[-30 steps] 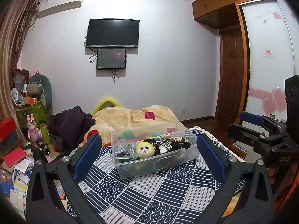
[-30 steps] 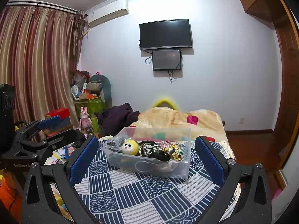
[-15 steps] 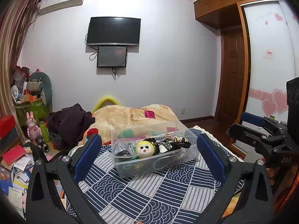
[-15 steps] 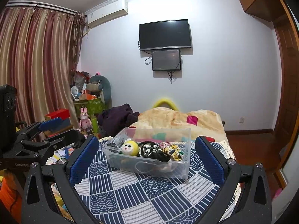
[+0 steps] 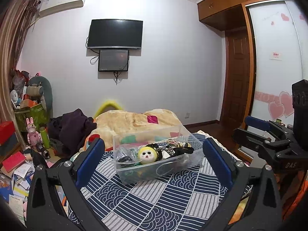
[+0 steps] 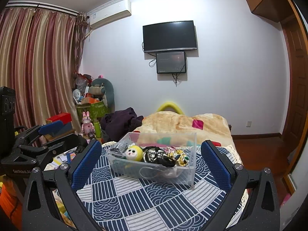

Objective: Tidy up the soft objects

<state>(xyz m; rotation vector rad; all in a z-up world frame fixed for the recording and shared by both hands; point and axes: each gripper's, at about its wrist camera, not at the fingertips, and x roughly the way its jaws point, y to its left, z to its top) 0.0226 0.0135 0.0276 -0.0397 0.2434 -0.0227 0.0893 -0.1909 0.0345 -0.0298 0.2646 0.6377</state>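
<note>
Clear plastic formed the landmark of this bedroom scene: a see-through storage bin [image 5: 154, 154] sat on a navy and white patterned bedspread [image 5: 154, 202]. Inside the bin lay the soft things: a small round yellow plush head with a white face [image 5: 146, 154], a black strappy tangle [image 5: 173, 150] beside it, and floral scrunchies [image 6: 178, 155] toward the bin's right end. Nothing soft showed on the spread around the bin.

Both tools hung short of the bin, held level and pointed at it. The left gripper [image 5: 153, 162] had its blue-padded jaws spread wide, framing the bin's two ends, and gripped nothing. The right gripper [image 6: 151, 160] stood equally wide and equally empty.

From either gripper the bin lay straight ahead and slightly below. Its long axis ran across the line of approach, roughly side to side, with the plush head toward the left end, on the left gripper's side, and the scrunchies toward the right gripper's side. Neither gripper looked clearly closer.

With the soft items already gathered in the bin, this layout would suit either items waiting to be lifted out and sorted, or items just tidied away.

Beyond the bin, a tan blanket [image 5: 134, 121] covered the bed.
</note>
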